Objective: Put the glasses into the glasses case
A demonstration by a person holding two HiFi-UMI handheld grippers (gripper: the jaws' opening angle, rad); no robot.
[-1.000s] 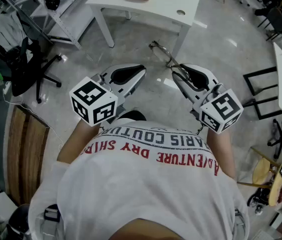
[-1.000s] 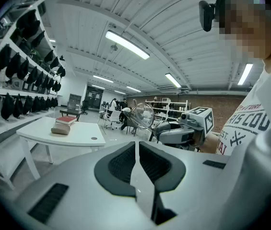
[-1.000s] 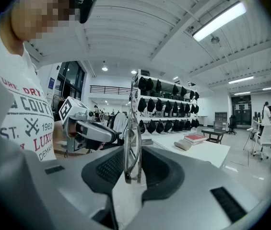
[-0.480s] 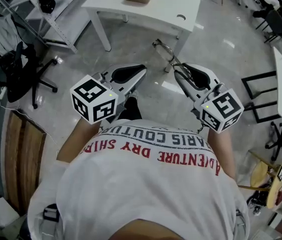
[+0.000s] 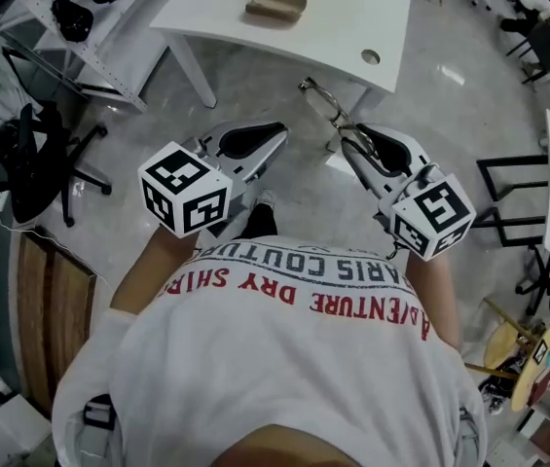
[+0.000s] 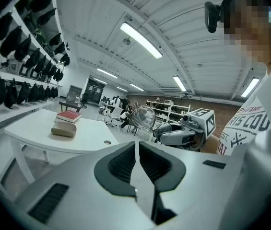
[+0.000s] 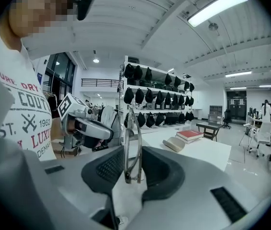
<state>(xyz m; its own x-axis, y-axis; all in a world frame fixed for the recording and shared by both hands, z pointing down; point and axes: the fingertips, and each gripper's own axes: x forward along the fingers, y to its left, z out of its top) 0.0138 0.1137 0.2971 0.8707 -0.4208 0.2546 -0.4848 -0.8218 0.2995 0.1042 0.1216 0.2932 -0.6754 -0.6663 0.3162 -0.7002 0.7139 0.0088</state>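
Thin wire-framed clear-lens glasses (image 5: pixel 321 98): clamped between the narrowly set jaws of the right gripper (image 5: pixel 350 141), upper centre of the head view, well apart from the case. Tan oval glasses case (image 5: pixel 276 2): laid on the white table (image 5: pixel 352 13), top centre. Left gripper (image 5: pixel 273 134): jaws pressed together, nothing held.

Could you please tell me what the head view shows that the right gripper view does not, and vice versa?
Only the head view shows the marker cube on the right gripper, the grey floor and a black office chair. Only the right gripper view shows the glasses pinched between its jaw pads up close, plus wall shelves of black items. Both show the glasses, the left gripper, and the white table bearing the tan glasses case and a red book.
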